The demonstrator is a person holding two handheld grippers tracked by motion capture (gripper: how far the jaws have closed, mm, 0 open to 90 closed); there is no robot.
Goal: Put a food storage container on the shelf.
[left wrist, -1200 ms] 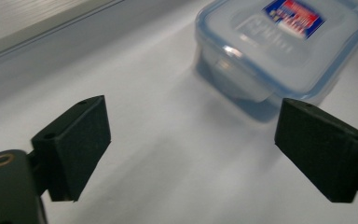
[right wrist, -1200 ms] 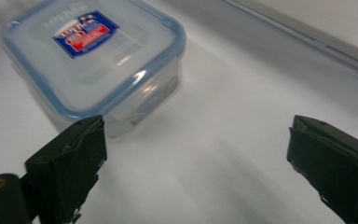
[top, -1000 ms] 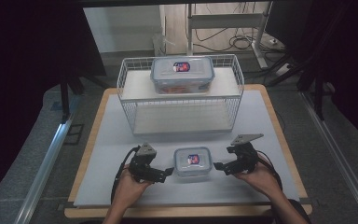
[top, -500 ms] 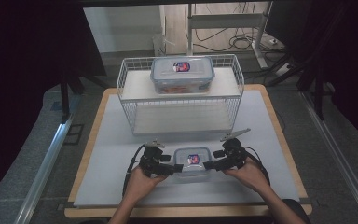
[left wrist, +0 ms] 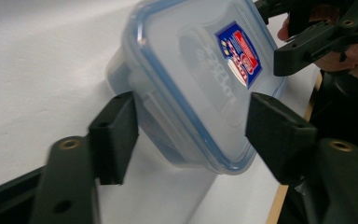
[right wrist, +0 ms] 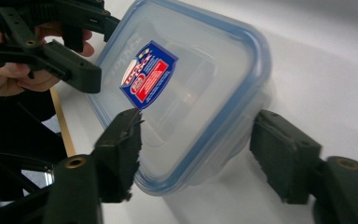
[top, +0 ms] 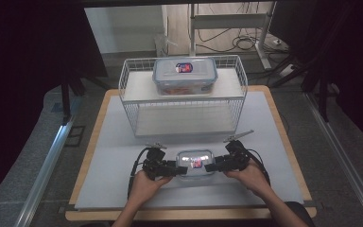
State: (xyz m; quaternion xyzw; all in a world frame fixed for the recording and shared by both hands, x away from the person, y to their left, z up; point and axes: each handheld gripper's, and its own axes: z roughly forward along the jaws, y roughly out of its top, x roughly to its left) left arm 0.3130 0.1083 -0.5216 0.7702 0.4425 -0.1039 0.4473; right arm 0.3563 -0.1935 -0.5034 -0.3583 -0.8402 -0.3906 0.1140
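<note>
Both grippers, left (top: 174,169) and right (top: 210,166), had been closing on the small lidded container (top: 194,162); jaws straddled its ends, not visibly clamped. Lift pending.

Left gripper (left wrist: 191,135) view: far end of the small lidded container (left wrist: 193,79) is cut off by the top edge, and its near corner past the fingers (left wrist: 114,133) hides the surface (left wrist: 37,70) beneath. Can't tell if the pads press the walls or just stand beside them. Right gripper (right wrist: 200,163) view: same doubt; left finger covers part of the lid rim. High view: label print too small to read, and contents of the large lidded container (top: 185,75) in the wire basket (top: 127,90) are a blur.
</note>
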